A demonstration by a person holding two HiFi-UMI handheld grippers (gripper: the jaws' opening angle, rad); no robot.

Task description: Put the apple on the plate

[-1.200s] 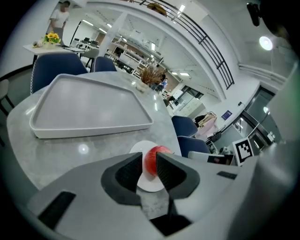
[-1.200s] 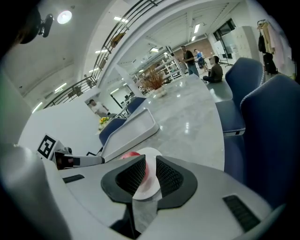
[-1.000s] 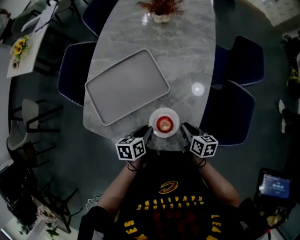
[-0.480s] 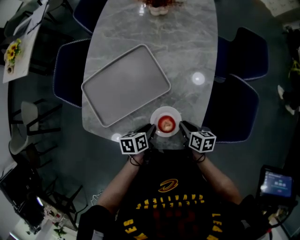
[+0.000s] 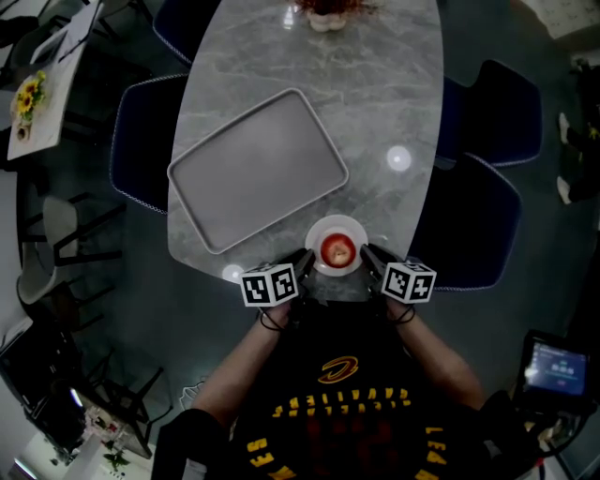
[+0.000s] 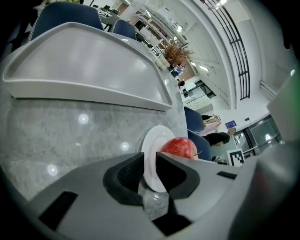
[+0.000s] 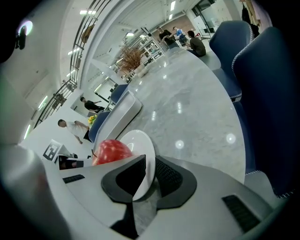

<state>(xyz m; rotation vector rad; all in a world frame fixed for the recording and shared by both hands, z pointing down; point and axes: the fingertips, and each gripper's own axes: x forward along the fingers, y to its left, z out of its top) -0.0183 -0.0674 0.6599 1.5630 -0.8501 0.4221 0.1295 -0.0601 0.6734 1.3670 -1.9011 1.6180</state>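
Observation:
A red apple (image 5: 337,249) lies on a small white plate (image 5: 351,231) at the near edge of the marble table (image 5: 375,103). My left gripper (image 5: 305,262) is shut on the plate's left rim, and my right gripper (image 5: 369,256) is shut on its right rim. In the left gripper view the plate's rim (image 6: 151,154) stands pinched in the gripper (image 6: 150,169), with the apple (image 6: 178,146) just beyond. The right gripper view shows the rim (image 7: 142,152) clamped in that gripper (image 7: 149,176) and the apple (image 7: 111,151) to the left. Whether the plate rests on the table is unclear.
A large grey tray (image 5: 253,167) lies on the table left of and beyond the plate. A potted plant (image 5: 325,13) stands at the table's far end. Blue chairs (image 5: 473,220) ring the table. The person's body is right behind the near edge.
Both grippers have come down a little with the plate and apple between them and rolled slightly. Their hold on the rim is the same.

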